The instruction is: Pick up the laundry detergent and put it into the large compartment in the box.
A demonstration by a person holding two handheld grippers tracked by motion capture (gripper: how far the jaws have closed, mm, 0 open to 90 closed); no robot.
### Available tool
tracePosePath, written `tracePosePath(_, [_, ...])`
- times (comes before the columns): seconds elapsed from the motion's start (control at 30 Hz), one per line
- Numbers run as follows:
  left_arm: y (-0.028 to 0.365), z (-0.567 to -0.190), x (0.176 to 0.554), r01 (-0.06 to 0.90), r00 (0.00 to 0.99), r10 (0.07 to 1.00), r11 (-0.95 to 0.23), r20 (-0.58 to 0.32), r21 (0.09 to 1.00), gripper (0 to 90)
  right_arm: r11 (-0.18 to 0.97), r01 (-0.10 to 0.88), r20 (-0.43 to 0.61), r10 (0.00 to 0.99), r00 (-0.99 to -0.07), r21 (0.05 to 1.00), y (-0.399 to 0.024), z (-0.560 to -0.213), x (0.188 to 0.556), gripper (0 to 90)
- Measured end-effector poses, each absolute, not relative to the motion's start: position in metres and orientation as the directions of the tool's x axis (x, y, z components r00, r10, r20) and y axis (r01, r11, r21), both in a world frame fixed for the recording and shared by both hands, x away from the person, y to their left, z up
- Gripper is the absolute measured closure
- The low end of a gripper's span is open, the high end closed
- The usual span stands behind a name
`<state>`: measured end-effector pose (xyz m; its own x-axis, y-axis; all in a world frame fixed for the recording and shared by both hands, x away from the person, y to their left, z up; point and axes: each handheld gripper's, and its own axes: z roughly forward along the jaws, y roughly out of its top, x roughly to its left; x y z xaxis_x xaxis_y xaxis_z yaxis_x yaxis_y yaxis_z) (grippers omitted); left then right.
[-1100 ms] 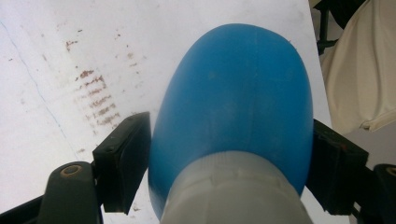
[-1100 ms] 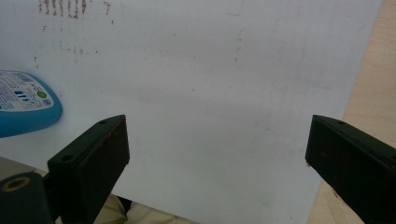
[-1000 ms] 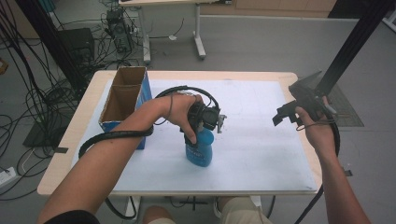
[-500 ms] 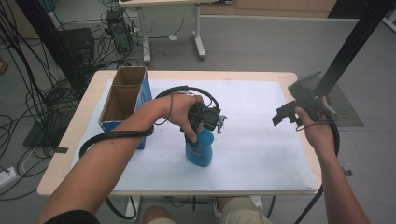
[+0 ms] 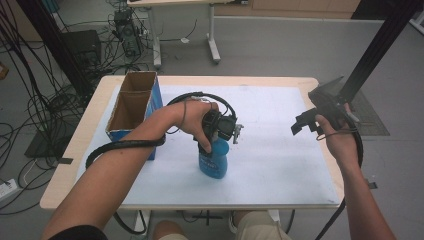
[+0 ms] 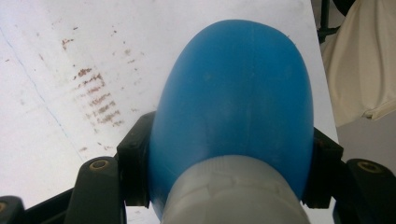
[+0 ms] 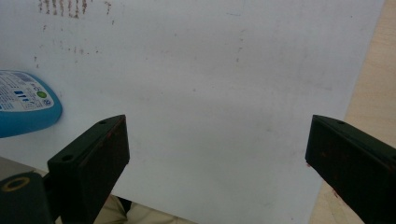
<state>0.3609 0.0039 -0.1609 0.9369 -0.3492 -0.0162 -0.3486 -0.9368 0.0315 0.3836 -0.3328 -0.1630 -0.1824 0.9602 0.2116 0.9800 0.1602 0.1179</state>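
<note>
The blue bottle [image 5: 214, 160] is stood upright on the white sheet [image 5: 280, 150] at mid-table, long axis vertical. It is clamped just below its neck by the left gripper [image 5: 215, 145], whose jaws have just been closing from above. The left forearm is reached in diagonally, wrist bent downward. The right gripper [image 5: 312, 120] is held well apart at the right edge, jaws spread and empty

blue bottle [image 7: 25, 107] label: print too small, unreadable
</note>
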Motion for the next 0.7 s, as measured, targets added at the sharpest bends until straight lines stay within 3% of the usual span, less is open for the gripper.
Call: tracePosePath(0.7, [0.0029,-0.1609,0.3607,-0.342,0.939,-0.343,-0.939,-0.019,0.026,35.9,0.164,0.98,0.209,0.96,-0.185,0.115,-0.3302,-0.1627,0.3851,6.1])
